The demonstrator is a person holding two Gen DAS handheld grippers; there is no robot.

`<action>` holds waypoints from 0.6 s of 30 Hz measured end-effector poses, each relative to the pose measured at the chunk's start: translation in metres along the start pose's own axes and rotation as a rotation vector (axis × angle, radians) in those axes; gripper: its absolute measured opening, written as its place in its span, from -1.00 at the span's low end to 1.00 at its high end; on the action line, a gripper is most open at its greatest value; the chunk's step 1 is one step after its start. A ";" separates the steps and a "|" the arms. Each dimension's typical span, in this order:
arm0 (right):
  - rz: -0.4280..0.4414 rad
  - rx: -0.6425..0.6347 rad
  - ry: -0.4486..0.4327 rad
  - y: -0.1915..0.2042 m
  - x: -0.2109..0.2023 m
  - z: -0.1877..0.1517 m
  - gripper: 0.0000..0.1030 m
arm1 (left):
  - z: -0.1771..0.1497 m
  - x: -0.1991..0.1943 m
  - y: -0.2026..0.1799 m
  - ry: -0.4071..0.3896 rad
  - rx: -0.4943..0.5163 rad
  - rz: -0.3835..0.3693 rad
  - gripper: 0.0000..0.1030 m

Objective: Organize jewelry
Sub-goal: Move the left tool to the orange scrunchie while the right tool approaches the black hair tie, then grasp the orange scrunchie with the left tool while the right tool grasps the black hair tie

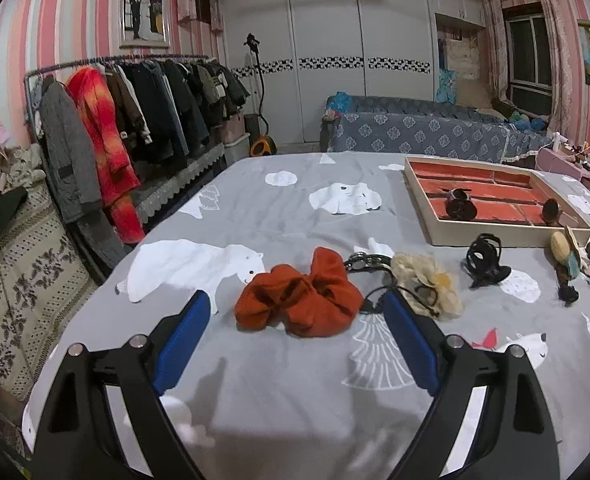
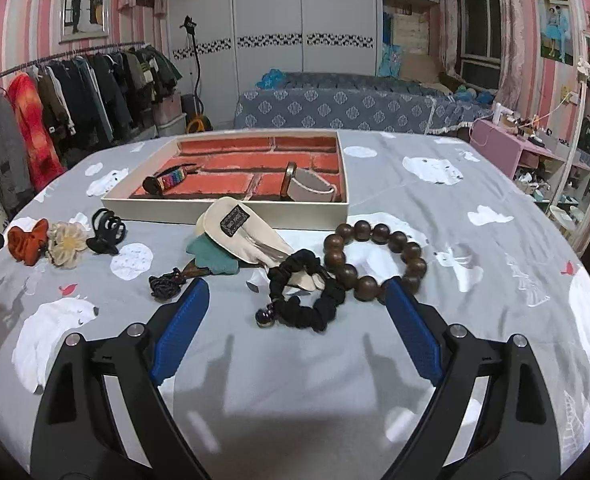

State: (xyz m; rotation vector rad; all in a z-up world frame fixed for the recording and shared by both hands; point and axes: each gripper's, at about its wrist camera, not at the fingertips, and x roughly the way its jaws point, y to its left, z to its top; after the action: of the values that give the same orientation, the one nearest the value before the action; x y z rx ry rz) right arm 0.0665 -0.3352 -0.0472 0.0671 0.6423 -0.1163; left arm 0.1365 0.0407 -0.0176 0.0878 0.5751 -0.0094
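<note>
left wrist: left gripper jaws wide apart, nothing pinched, orange scrunchie sat right in front on the bedsheet, cream flower tie just beside it | right wrist: right gripper spread wide too, empty, black scrunchie between the tips, touching wooden bead bracelet, tray behind

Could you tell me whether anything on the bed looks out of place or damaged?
Nothing looks damaged. Most pieces still lie loose on the bedspread outside the tray: the orange scrunchie, black scrunchie and bead bracelet.
</note>
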 end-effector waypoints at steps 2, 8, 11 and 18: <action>0.008 -0.005 0.026 0.004 0.012 0.002 0.63 | 0.004 0.006 0.006 0.005 -0.014 -0.005 0.68; -0.013 -0.020 0.091 0.011 0.043 0.007 0.47 | 0.010 0.041 0.016 0.077 -0.012 0.013 0.68; -0.022 -0.017 0.137 0.012 0.057 0.008 0.25 | 0.009 0.060 0.019 0.122 -0.012 0.011 0.68; -0.008 -0.014 0.250 0.009 0.079 0.006 -0.62 | 0.005 0.083 0.021 0.196 -0.017 -0.088 -0.54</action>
State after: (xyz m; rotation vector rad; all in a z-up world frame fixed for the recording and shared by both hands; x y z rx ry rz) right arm 0.1339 -0.3340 -0.0901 0.0660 0.8929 -0.1120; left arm 0.2097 0.0628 -0.0566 0.0472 0.7746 -0.0819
